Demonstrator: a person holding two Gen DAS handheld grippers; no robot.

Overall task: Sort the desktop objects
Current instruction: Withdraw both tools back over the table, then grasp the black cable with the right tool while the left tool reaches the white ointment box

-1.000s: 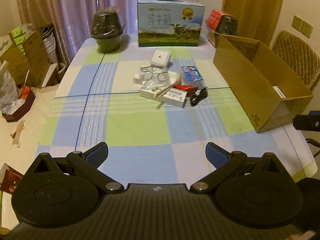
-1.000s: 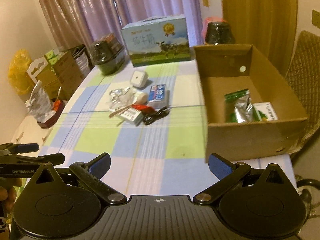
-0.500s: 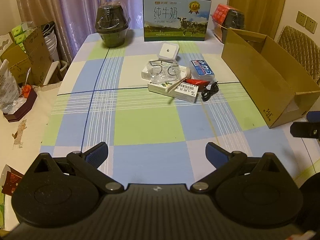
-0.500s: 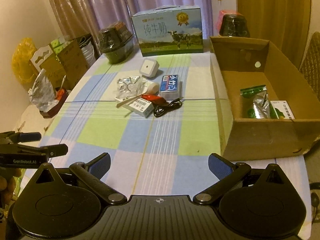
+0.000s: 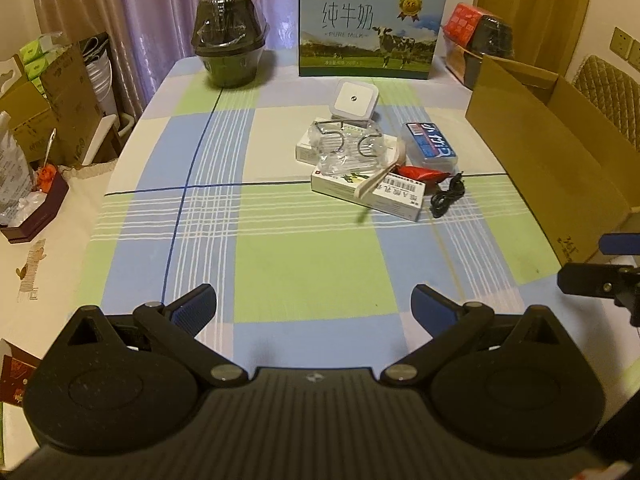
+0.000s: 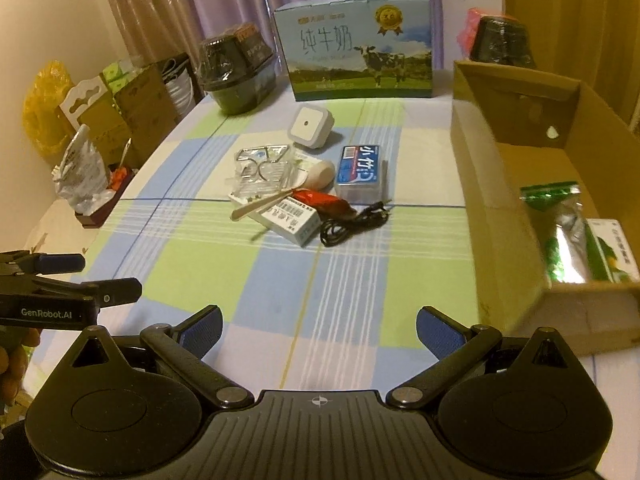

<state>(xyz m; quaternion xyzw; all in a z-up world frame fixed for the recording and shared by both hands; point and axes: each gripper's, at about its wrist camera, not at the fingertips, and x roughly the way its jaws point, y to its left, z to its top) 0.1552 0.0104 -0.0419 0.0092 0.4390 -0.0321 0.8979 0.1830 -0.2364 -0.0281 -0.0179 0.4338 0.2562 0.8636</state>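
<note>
My left gripper (image 5: 314, 304) and right gripper (image 6: 319, 328) both hang over the near checked tablecloth (image 5: 304, 264), fingers spread wide, nothing betw them. Further out, mid-table, I see the clutter pile: black cable (image 6: 352, 222) beside a white medicine box (image 6: 290, 218), w/ a red packet (image 6: 324, 200) and wooden stick (image 6: 260, 205) lying on it, then clear plastic pack (image 5: 350, 148), blue tin (image 6: 359, 170), white square night-light (image 6: 310, 126). Cardboard box (image 6: 500, 208) on the right holds a green foil pouch (image 6: 564, 232). Milk carton (image 5: 370, 26) at far edge.
</note>
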